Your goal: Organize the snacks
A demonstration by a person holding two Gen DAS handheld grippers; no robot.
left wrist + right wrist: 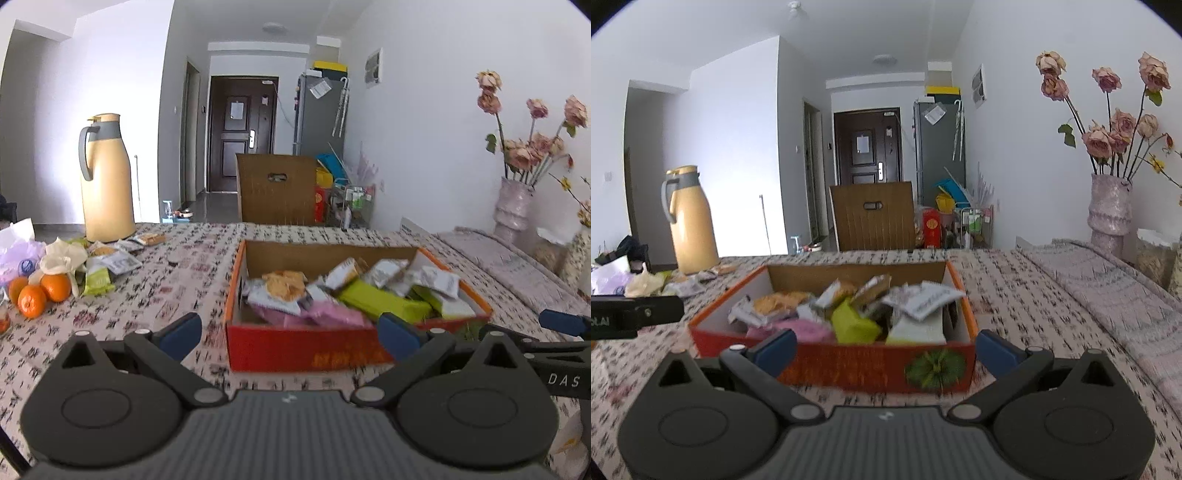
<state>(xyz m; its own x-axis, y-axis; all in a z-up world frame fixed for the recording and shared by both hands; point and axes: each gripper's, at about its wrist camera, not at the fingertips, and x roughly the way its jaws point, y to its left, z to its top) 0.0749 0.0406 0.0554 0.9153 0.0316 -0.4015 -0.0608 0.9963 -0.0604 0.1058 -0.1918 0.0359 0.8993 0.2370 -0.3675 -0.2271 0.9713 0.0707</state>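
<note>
Snacks, heaped in the box, sat at 12 o'clock from the left gripper, just past its fingertips. Box stood on the patterned table, orange-rimmed, red-fronted. Left gripper hung wide open, nothing between the blue pads. Loose packets lay at 10 o'clock, well apart from the box, beside the oranges and in front of the jug. Right gripper likewise gaped open and empty, box dead ahead at 12 o'clock, its front wall just beyond the pads. Green packet and pink packet rested nearest that front wall. Vase of dried roses stood at 2 o'clock, against the wall.
</note>
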